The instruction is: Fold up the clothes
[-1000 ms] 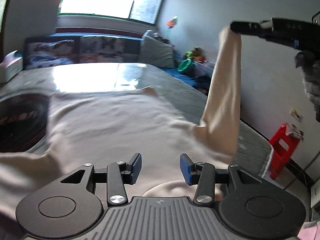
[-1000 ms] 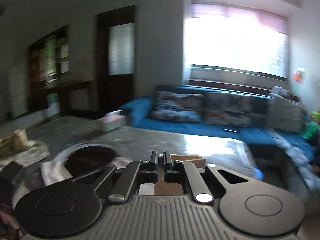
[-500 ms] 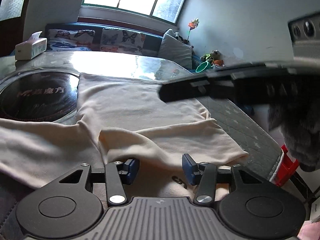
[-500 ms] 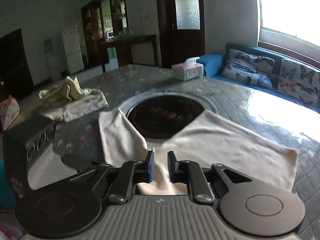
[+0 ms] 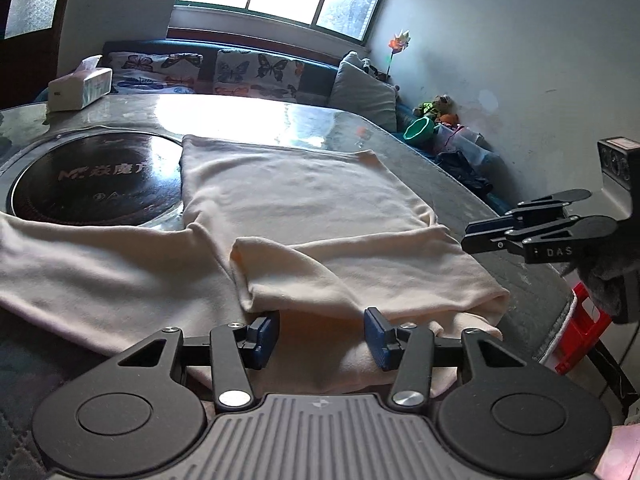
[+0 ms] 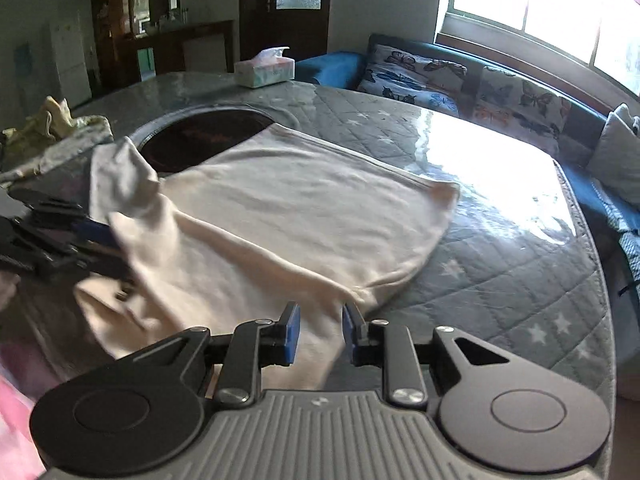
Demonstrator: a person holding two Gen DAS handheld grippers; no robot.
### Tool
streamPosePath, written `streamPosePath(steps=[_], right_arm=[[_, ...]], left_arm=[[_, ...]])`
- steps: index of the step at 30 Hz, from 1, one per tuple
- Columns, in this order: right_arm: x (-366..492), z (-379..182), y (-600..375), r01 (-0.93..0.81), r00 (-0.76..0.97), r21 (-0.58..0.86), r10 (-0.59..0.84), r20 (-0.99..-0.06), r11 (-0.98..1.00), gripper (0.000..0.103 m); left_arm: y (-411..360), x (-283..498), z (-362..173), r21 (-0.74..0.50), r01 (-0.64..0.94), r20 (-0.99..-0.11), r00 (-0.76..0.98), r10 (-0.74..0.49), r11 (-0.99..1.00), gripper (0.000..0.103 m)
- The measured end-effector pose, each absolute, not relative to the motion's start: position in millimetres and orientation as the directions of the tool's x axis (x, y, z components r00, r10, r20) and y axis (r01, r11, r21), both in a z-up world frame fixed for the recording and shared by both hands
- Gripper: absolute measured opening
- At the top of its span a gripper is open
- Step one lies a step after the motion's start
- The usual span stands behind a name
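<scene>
Left wrist view: the left claw (image 5: pixel 322 334) sits spread wide and empty, low over the near edge of a cream top (image 5: pixel 288 204). The right claw (image 6: pixel 317 330) is parted too, gripping nothing. That top lies flat on the quilted tabletop (image 6: pixel 500 248), right sleeve (image 5: pixel 360 276) folded across the body, left sleeve (image 5: pixel 80 260) spread out. Looks thin, soft and floppy, so pinching cuffs or hem corners seems best. Plenty of bare room toward the window side.
</scene>
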State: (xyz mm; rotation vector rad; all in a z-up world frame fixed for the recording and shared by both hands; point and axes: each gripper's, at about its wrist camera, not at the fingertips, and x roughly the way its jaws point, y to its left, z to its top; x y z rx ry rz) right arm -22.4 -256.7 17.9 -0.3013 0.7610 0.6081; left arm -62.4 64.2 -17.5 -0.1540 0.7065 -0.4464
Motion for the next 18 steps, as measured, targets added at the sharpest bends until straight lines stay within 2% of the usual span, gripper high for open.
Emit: streamPosePath(steps=[6,16,18], right_arm=[[0,14,-254,-0.702,0.526,-0.066,0.453,-0.720,0.709,0.022],[30,5,-247,-0.841,0.375,-0.049,0.515,-0.771,0.539,0.021],[34,4,-248,-0.856,0.342,-0.030,0.524,-0.780,0.515,0.005]], left_arm=[[61,-63,-16,-0.262,0.343,-0.606,0.669,-0.430,0.902,0.050],[57,-61,-15,-0.220,0.362,-0.628,0.658,-0.416,0.906,0.050],[56,-60,-15,-0.216,0.365,-0.631,0.656,-0.415,0.905,0.050]])
